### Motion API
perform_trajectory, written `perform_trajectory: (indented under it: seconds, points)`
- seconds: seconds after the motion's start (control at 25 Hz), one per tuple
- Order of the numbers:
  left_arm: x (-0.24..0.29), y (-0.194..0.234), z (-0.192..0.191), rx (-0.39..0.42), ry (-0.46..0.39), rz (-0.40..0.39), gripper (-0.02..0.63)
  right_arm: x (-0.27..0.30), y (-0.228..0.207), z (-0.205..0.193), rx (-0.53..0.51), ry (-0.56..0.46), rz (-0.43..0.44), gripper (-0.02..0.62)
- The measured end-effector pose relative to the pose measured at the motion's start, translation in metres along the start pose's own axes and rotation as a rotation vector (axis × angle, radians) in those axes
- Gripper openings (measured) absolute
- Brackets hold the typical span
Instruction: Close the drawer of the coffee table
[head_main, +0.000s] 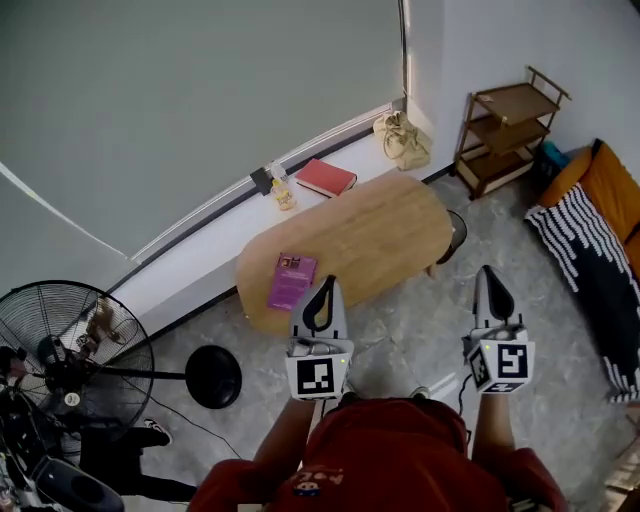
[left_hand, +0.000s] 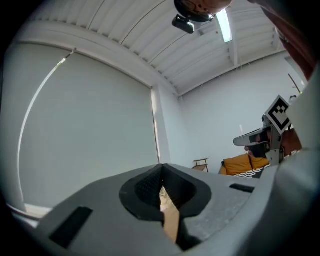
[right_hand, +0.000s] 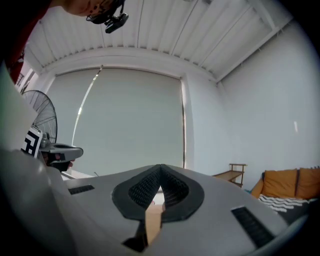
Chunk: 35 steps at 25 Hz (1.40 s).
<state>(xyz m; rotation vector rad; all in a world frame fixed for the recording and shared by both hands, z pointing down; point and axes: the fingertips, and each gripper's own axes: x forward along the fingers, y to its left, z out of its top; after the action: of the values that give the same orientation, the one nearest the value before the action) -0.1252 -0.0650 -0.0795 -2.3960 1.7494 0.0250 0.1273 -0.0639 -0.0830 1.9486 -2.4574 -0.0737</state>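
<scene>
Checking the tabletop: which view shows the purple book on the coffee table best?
The head view: the purple book lies in full sight on the coffee table, near its left end. Both gripper views aim higher and show none of it.

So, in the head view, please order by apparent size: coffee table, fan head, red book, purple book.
1. coffee table
2. fan head, likely nearer the camera
3. red book and purple book look about alike, so unranked

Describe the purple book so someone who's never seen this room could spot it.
Find the oval light-wood coffee table in the middle of the floor. The purple book lies on its end nearer the black fan. Nothing else sits on that tabletop; the red book lies on the white ledge.
</scene>
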Motion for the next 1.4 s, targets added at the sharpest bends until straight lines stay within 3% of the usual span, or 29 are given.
perform_trajectory:
  seconds: [0.16,0.36,1.04,1.4]
  points:
    - [-0.009,0.006,0.032,0.089,-0.117,0.025,0.006,-0.006,0.005,0.030,-0.020,-0.143,0.020,-0.003]
    - [-0.016,0.014,0.032,0.085,-0.133,0.054,0.008,-0.010,0.009,0.030,-0.032,-0.171,0.002,-0.003]
    - [-0.007,0.016,0.023,0.064,-0.088,0.058,0.006,-0.001,0.011,0.023,-0.044,-0.139,0.010,-0.003]
    - [-0.008,0.013,0.013,0.050,-0.060,0.064,0.006,0.004,0.009,-0.003,-0.034,-0.024,-0.013,-0.003]
